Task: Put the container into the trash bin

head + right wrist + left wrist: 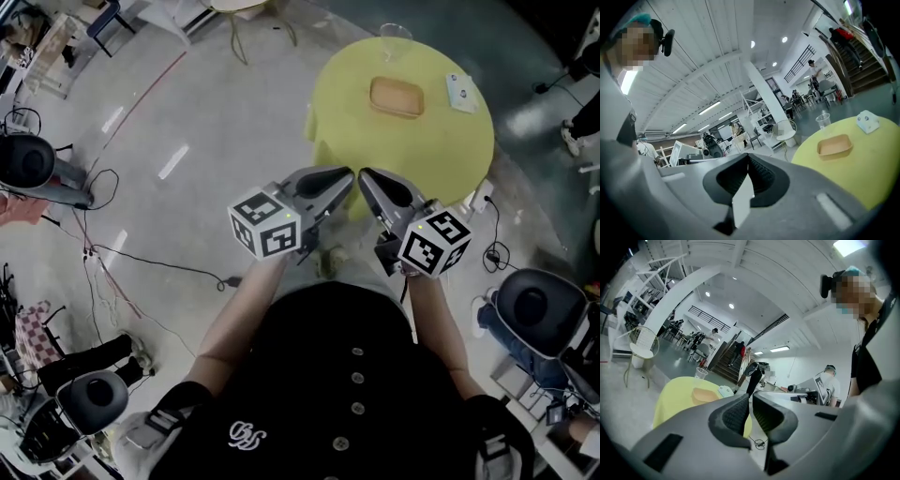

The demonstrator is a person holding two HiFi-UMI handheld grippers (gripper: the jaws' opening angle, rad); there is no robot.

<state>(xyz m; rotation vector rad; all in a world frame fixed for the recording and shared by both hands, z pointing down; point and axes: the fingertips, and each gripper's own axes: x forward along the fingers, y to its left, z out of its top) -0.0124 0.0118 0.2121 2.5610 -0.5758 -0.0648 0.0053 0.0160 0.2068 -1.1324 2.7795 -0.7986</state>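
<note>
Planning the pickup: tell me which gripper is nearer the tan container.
Right, narrowly. The right gripper is short of the container, nearly in line; the left gripper is beside it, further left.

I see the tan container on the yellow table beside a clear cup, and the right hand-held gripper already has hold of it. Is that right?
Not quite. The right hand-held gripper holds nothing: its jaws are shut with nothing between them, well short of the table. The tan container does lie on the yellow table beside the clear cup. The right gripper view shows this.
</note>
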